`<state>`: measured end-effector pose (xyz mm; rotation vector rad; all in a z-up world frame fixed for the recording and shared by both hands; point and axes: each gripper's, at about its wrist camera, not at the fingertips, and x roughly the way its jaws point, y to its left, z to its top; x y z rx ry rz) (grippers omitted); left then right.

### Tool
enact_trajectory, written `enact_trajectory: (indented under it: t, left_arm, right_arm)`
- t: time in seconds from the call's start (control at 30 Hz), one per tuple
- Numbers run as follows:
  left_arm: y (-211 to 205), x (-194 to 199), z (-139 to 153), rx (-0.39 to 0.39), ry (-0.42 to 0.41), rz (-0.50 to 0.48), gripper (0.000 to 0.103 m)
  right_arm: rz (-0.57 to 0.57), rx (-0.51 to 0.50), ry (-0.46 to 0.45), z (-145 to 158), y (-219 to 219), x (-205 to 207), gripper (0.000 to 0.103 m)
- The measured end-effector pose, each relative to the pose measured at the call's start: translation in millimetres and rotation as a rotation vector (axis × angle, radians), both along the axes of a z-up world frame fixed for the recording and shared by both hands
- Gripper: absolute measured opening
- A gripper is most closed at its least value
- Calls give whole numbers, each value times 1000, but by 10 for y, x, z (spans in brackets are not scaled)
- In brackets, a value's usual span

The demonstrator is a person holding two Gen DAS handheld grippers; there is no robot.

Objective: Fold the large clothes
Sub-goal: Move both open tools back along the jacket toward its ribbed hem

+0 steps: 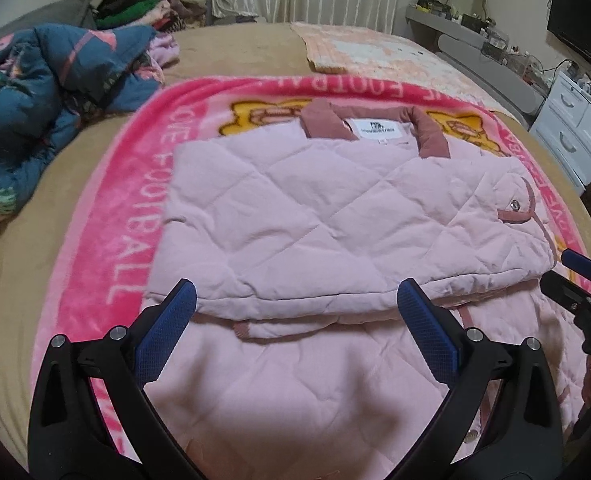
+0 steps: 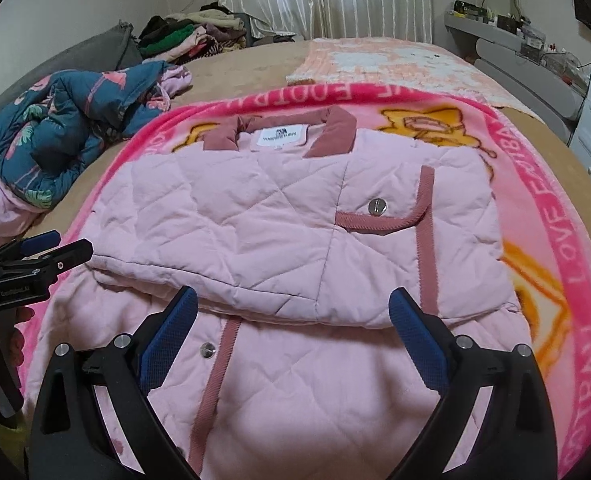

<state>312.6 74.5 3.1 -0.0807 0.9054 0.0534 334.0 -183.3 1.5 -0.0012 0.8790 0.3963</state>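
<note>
A pale pink quilted jacket [image 1: 315, 208] [image 2: 255, 232] with a dusty-rose collar [image 1: 323, 120] lies flat on a pink football blanket [image 1: 127, 208] [image 2: 555, 220]. Its upper half carries a folded-over layer whose edge runs across just beyond both grippers' tips. My left gripper [image 1: 295, 292] hovers over the jacket's near left part, open with nothing between its blue pads. The right gripper [image 2: 294, 298] hovers over the near right part by the rose button placket [image 2: 215, 364], jaws wide apart and empty. Each gripper shows at the edge of the other's view: right gripper [image 1: 571, 276], left gripper [image 2: 65, 246].
A crumpled blue floral quilted garment [image 1: 47, 92] [image 2: 67, 128] lies left of the blanket on the tan bed sheet [image 1: 235, 48]. A heap of clothes [image 1: 143, 4] sits at the far left. A peach checked blanket [image 1: 375, 48] lies at the back; white drawers [image 1: 575, 128] stand right.
</note>
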Motion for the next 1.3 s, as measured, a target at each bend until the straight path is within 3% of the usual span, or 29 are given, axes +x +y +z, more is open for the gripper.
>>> enact_trajectory:
  t: [1.3]
  left_arm:
    - [-107,-1152,1017,-56,-184,-16,94]
  right_arm:
    - [-17,72,-230,1172,-376,-1174,98]
